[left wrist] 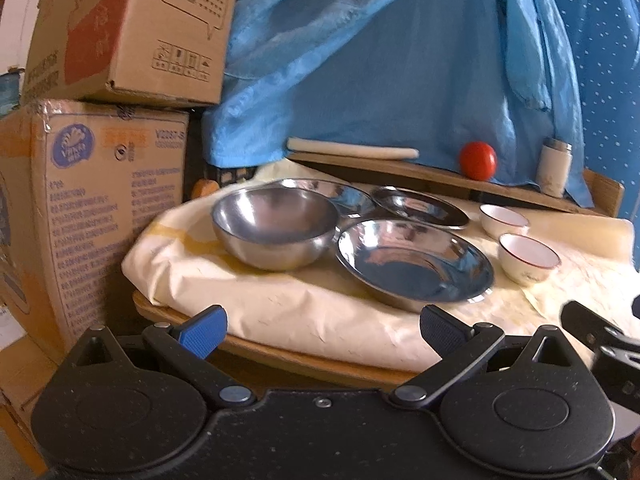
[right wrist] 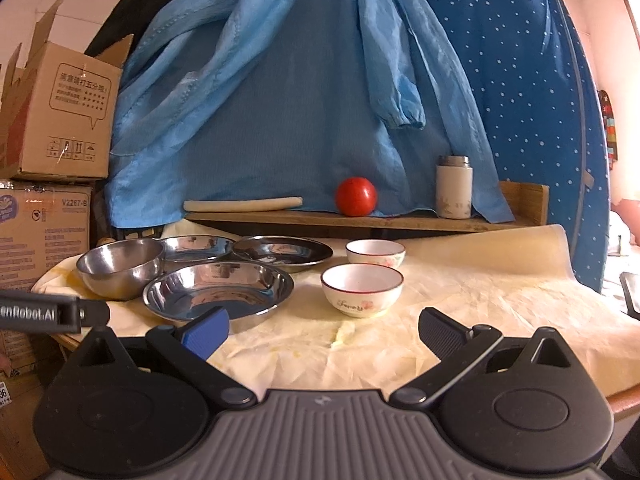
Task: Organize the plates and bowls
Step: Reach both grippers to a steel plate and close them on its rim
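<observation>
Both my grippers, left [left wrist: 322, 330] and right [right wrist: 322, 330], hang spread and empty. Steel bowl [left wrist: 275, 228] and steel plates [left wrist: 414, 264] crowd the tabletop's [right wrist: 460, 292] left: light, slick, so pinch rims. Ceramic bowls [right wrist: 362, 288], chippable, sit beside.

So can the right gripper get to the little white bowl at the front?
Probably yes. The right gripper is open and the near white bowl sits just ahead of it on the cloth, with nothing between them.
</observation>
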Available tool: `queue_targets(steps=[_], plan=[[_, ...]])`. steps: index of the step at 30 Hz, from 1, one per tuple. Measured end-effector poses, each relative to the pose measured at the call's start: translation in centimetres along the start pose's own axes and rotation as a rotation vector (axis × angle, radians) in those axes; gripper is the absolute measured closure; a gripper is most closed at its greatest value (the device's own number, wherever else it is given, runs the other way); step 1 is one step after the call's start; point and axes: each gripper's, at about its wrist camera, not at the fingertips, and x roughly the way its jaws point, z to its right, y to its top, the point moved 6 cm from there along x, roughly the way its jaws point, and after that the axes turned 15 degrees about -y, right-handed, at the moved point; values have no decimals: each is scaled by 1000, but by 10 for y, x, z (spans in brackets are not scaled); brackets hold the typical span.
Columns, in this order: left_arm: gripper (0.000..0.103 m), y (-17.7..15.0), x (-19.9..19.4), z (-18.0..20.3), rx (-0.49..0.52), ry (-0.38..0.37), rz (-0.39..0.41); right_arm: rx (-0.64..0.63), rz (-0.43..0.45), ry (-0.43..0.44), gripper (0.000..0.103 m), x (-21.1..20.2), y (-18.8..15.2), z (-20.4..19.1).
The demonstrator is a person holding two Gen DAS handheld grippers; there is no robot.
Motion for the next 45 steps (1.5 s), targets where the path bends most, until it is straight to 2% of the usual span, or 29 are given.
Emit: queue_targets(steps=[7,12,17,22,26,30,33,37,42,45], plan=[[1,21,12,-31,-37,79,22,14,5,72,0,14,6,-5],[1,37,28,-39,-15,92,19,34,-19,112,0,31,9,-7],[1,64,51,-39,29,28,4,35,-4,159,0,50,24,-12],[1,99,79,-41,44,-72,-38,12,-9,229,0,74,43,-22],[1,123,104,-43,88,-93,-75,10,-55,294,0,97,56,-32],[1,142,128,-52,145,-53,-109,32,-121,385,0,119,63,-43],[1,149,156,-59,177,-30,-175,40,-161,461,0,133,72,-55],[1,150,189,-76,148,-28,-279,55,-234,566,0,154,82,-73],[1,149,211,-95,68,-24,-337,66,-328,631,0,181,89,-93],[1,148,219,-98,33,-41,-360,85,-414,673,0,200,91,-107]])
